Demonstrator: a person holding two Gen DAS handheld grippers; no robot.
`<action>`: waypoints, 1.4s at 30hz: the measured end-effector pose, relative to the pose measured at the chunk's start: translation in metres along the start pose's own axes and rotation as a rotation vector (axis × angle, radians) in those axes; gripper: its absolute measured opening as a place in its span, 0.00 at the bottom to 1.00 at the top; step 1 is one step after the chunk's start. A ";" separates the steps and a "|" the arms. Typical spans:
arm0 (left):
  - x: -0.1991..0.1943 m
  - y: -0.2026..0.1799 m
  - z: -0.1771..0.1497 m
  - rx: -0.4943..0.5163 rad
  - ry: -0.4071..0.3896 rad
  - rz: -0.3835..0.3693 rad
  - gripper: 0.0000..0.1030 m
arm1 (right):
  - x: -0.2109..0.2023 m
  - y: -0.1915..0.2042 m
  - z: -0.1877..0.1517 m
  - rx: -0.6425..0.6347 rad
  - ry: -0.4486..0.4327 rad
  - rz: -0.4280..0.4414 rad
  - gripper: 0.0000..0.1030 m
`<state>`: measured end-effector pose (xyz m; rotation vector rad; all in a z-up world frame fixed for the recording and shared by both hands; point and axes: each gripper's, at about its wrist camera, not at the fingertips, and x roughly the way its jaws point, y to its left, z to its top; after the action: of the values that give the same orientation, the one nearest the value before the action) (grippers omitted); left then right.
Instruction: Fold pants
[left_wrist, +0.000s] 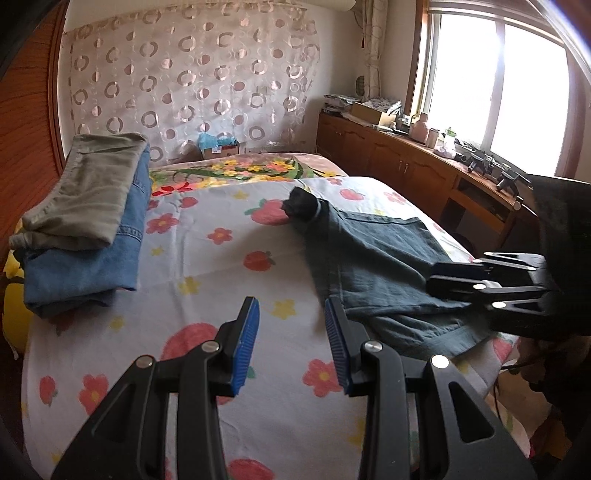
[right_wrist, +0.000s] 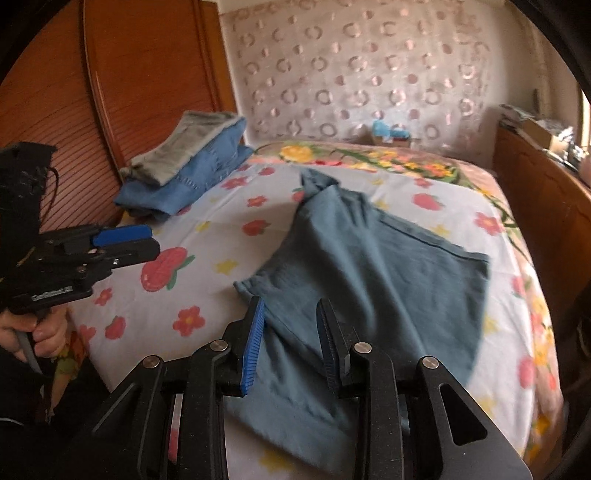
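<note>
Dark teal pants (right_wrist: 373, 266) lie spread and crumpled on the flowered bed sheet (right_wrist: 207, 236), with a bunched end at the far side (left_wrist: 301, 206). My right gripper (right_wrist: 290, 314) is open and empty, just above the pants' near left edge. It shows from the side in the left wrist view (left_wrist: 437, 277), over the pants (left_wrist: 376, 262). My left gripper (left_wrist: 291, 314) is open and empty above the bare sheet, left of the pants. It shows at the left of the right wrist view (right_wrist: 149, 240).
A folded stack of olive pants (left_wrist: 81, 195) on blue jeans (left_wrist: 92, 258) lies at the bed's left side by the wooden headboard (right_wrist: 155, 74). A wooden cabinet (left_wrist: 399, 155) with clutter runs under the window on the right. A small box (left_wrist: 218, 146) sits at the far end.
</note>
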<state>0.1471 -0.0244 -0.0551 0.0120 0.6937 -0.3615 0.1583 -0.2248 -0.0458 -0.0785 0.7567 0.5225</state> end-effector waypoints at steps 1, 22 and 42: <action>0.000 0.002 0.001 0.001 -0.001 0.000 0.34 | 0.008 0.002 0.003 -0.007 0.010 0.005 0.27; 0.026 0.041 0.008 -0.034 0.029 0.001 0.34 | 0.093 0.035 0.024 -0.159 0.204 0.098 0.27; 0.047 0.011 0.012 0.008 0.068 -0.048 0.34 | 0.030 -0.032 0.063 -0.112 0.031 -0.077 0.01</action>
<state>0.1918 -0.0304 -0.0763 0.0156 0.7608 -0.4116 0.2318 -0.2245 -0.0235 -0.2191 0.7515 0.4909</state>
